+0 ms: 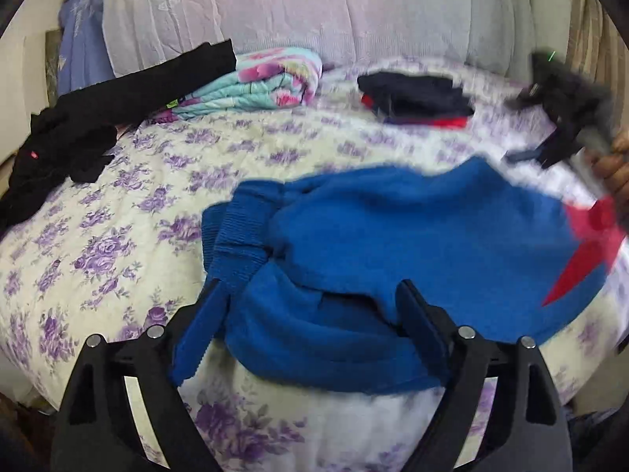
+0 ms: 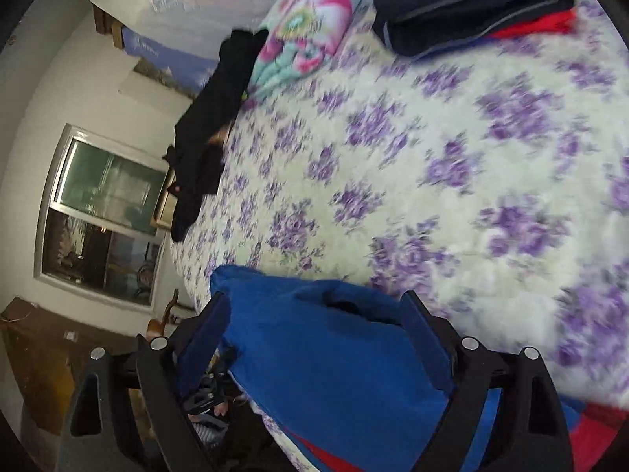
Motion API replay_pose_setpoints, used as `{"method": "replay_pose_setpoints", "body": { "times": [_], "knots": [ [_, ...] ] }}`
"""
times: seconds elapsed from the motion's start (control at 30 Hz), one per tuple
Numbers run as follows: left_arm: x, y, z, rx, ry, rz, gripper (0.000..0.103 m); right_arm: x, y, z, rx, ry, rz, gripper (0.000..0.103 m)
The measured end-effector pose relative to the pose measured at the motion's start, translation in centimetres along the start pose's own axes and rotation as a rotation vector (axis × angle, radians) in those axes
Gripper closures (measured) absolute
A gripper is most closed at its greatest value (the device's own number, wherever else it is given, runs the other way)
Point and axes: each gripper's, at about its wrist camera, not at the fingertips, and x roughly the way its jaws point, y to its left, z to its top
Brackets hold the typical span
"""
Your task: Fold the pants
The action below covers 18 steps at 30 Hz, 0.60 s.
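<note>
Blue pants (image 1: 412, 236) with a red stripe (image 1: 589, 244) lie crumpled on the floral bedspread (image 1: 118, 216), ribbed waistband (image 1: 236, 228) toward the left. My left gripper (image 1: 310, 295) is low over their near edge, its jaws wide apart with blue cloth bunched between them and not clamped. At the right edge of the left wrist view a hand carries my right gripper (image 1: 538, 155), blurred, above the pants' far end. In the right wrist view the right gripper (image 2: 318, 303) is open too, its fingers standing on either side of a fold of the blue pants (image 2: 334, 373).
A black garment (image 1: 78, 126) sprawls at the bed's left edge. Beside it sits a folded flowered blanket (image 1: 267, 82), and a stack of folded dark and red clothes (image 1: 416, 98) rests farther back. A lilac pillow (image 1: 314, 8) lines the head. A window (image 2: 106, 212) is beyond the bed.
</note>
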Motion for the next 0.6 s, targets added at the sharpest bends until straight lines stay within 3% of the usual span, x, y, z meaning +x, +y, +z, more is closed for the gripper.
{"method": "replay_pose_setpoints", "body": {
  "times": [0.1, 0.23, 0.3, 0.43, 0.53, 0.6],
  "knots": [
    [-1.1, 0.1, 1.8, -0.062, -0.044, -0.107, 0.014, 2.8, 0.6, 0.7, -0.01, 0.134, 0.046, 0.014],
    [1.7, -3.0, 2.8, 0.012, 0.01, -0.171, 0.013, 5.4, 1.5, 0.8, -0.008, 0.239, 0.052, 0.014],
    [3.3, -4.5, 1.9, 0.049, 0.062, -0.168, 0.013, 6.2, 1.9, 1.2, -0.021, 0.268, 0.039, 0.014],
    [4.0, -5.2, 0.6, 0.081, 0.061, -0.136, 0.013, 5.7, 1.6, 2.7, -0.035, 0.218, -0.051, 0.014],
    [4.1, -5.0, 0.5, 0.072, 0.058, -0.146, 0.012, 7.3, 1.4, 1.6, -0.04, 0.342, 0.008, 0.014],
    [4.2, -5.0, 0.5, 0.075, 0.058, -0.148, 0.01, 7.7, 2.0, 0.6, -0.076, 0.381, 0.019, 0.013]
  ]
}}
